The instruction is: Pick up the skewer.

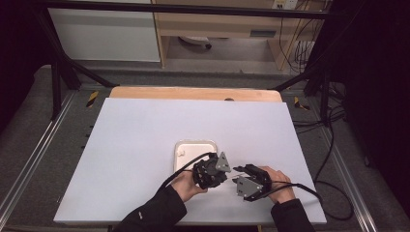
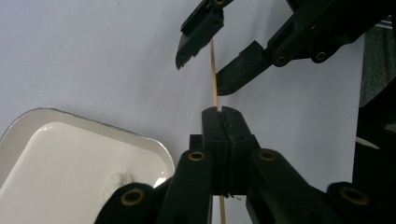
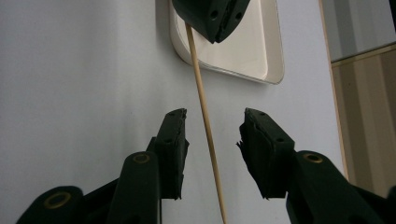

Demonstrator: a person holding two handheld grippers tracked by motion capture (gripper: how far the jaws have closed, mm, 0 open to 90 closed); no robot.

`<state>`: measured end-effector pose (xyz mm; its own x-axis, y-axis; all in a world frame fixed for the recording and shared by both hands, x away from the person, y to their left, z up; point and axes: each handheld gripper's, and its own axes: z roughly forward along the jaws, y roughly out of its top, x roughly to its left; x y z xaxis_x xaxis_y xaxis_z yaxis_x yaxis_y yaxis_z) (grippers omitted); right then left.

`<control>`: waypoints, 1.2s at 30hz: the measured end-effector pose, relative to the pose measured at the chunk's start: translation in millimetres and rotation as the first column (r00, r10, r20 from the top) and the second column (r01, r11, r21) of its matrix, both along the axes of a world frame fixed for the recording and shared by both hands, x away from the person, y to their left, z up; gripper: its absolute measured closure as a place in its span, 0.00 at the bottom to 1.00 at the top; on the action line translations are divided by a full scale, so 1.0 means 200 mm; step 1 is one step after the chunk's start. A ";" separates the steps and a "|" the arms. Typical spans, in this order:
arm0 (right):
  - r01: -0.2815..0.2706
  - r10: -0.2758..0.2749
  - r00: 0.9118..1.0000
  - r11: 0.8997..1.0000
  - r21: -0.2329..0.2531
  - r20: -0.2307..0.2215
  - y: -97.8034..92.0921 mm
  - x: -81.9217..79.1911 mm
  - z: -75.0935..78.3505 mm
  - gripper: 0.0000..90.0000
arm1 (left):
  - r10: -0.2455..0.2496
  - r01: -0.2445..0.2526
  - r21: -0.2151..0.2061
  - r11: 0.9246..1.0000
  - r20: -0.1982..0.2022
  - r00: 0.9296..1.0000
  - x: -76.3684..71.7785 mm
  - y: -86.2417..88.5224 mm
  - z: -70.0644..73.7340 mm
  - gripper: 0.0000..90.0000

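Observation:
A thin wooden skewer [image 2: 214, 77] runs between the two grippers just above the table. My left gripper [image 2: 222, 112] is shut on it, and the stick passes through the closed jaws. In the right gripper view the skewer [image 3: 201, 105] runs up the gap of my right gripper [image 3: 214, 119], whose jaws stand open on either side without touching it. The left gripper [image 3: 212, 25] holds its far end there. In the high view, the left gripper [image 1: 220, 173] and right gripper [image 1: 240, 176] face each other near the table's front edge, each in a hand.
A white rectangular tray [image 1: 183, 146] with a little white residue lies just beyond the left gripper, also seen as the tray [image 2: 56, 154] and the tray [image 3: 266, 56]. The white tabletop [image 1: 145, 125] spreads around. Cables trail from both grippers.

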<state>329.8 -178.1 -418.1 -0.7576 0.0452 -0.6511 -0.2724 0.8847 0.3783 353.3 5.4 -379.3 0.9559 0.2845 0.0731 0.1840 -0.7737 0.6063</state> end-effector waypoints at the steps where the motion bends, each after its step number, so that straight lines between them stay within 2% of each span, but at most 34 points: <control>1: 0.001 -0.001 1.000 1.000 -0.005 -0.003 0.00 0.00 0.00 0.68 | 0.000 0.000 0.000 1.000 0.000 1.000 0.00 0.00 0.00 0.99; 5: -0.012 0.011 1.000 1.000 -0.020 -0.009 0.00 0.00 -0.01 0.72 | 0.002 -0.002 -0.001 1.000 -0.001 1.000 0.00 0.00 0.00 0.99; 8: -0.027 0.028 1.000 0.999 -0.035 0.007 0.00 0.00 -0.01 0.78 | 0.001 -0.001 0.004 1.000 0.000 1.000 0.01 0.00 0.00 0.99; 18: -0.048 0.049 0.999 0.997 -0.057 0.016 0.01 0.00 -0.01 0.89 | -0.001 0.001 0.013 1.000 -0.003 1.000 0.01 0.00 -0.01 0.99; 20: -0.048 0.049 0.999 0.997 -0.062 0.017 0.01 0.00 -0.02 0.94 | -0.001 0.002 0.015 1.000 -0.003 1.000 0.01 0.00 -0.01 0.99; 32: -0.079 0.084 0.995 0.992 -0.101 0.047 0.01 0.00 -0.02 0.98 | 0.008 -0.008 0.013 1.000 -0.013 1.000 0.02 0.01 -0.01 0.98; 34: -0.077 0.083 0.995 0.990 -0.118 0.049 0.02 0.00 -0.01 0.98 | 0.011 -0.011 0.015 1.000 -0.006 1.000 0.02 0.01 0.00 0.94; 36: -0.077 0.083 0.996 0.989 -0.127 0.044 0.02 0.00 -0.01 0.98 | 0.012 -0.012 0.046 0.999 -0.010 1.000 0.03 0.02 0.00 0.91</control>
